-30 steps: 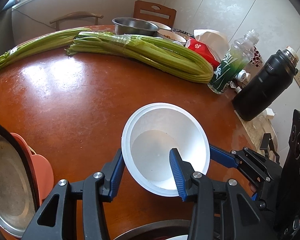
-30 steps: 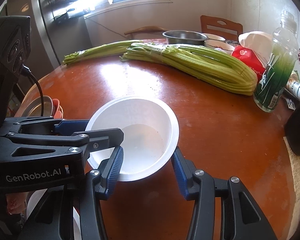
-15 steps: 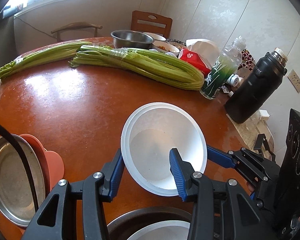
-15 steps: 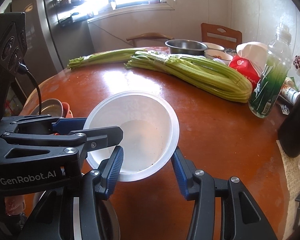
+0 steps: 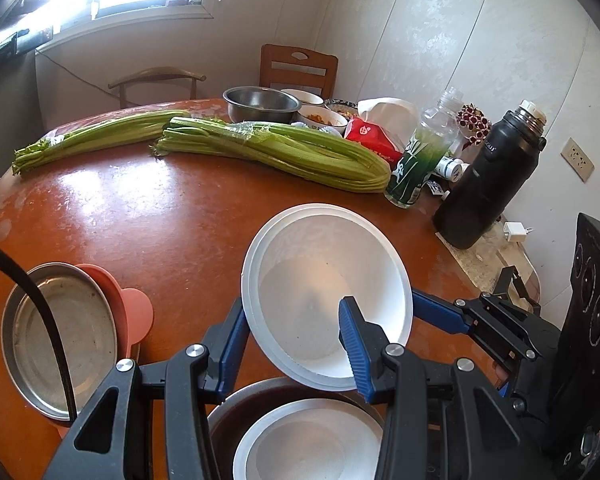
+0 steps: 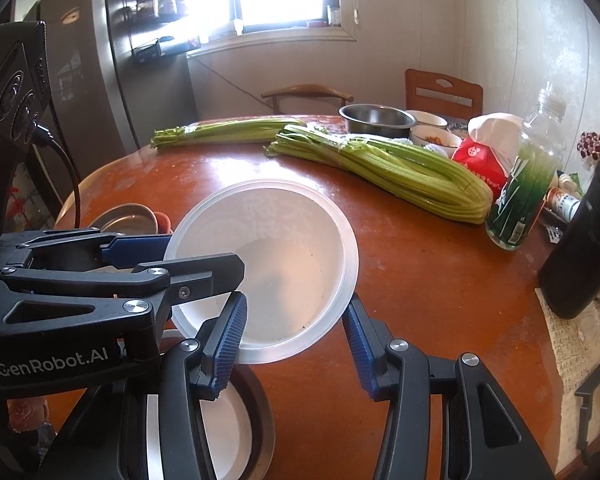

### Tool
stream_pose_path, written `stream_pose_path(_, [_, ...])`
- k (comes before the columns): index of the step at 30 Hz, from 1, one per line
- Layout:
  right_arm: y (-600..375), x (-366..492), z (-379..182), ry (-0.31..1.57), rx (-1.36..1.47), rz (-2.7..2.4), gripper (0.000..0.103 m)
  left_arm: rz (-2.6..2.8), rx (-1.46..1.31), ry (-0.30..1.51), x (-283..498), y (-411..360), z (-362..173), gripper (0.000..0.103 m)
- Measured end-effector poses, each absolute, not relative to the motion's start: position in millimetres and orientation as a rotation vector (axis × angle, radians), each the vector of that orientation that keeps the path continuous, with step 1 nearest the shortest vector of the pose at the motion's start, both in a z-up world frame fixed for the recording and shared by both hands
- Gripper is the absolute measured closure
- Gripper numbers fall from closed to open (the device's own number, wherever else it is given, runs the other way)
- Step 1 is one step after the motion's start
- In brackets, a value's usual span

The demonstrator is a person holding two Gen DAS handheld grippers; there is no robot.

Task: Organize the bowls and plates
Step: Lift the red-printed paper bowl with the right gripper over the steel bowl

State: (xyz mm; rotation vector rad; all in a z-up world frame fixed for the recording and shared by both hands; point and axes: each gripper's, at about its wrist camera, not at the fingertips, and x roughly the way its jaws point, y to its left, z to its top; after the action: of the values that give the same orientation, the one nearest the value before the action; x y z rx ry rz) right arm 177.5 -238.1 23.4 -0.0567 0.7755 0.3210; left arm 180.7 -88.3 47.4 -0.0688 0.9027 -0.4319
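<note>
My left gripper [image 5: 296, 332] has its 2 blue-padded jaws clamped on the near rim of a white bowl [image 5: 328, 292], 1 jaw outside the wall and 1 inside. The bowl is plain, round, with a stepped double rim and a flat pale floor; it is held clear of the table [image 5: 140, 216] and tilted with its mouth toward the left camera. In the right wrist view my right gripper [image 6: 296, 340] has its jaws apart, straddling the lower edge of the same bowl [image 6: 268, 256]; I cannot tell whether either pad touches it. The left gripper reaches in from the left of that view and crosses the bowl's near-left rim.

Directly below the bowl, at the table's near edge, sits a dark pan [image 5: 268, 396] holding a pale plate [image 5: 308, 440]. To the left lies a steel plate [image 5: 60, 340] stacked on a salmon-pink dish [image 5: 136, 312].

Farther out: 2 bundles of celery [image 5: 276, 152], a steel mixing bowl [image 5: 262, 102], a green bottle [image 5: 420, 160], and a black flask [image 5: 488, 184] at the right edge.
</note>
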Motion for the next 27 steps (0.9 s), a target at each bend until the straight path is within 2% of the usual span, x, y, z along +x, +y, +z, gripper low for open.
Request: stream_pose_path(27, [-218.5,109.3,37.9,0.72,-0.088,0.38,0.051,-0.38,-0.062,0.839,103.4,-67.8,64.4,0.058])
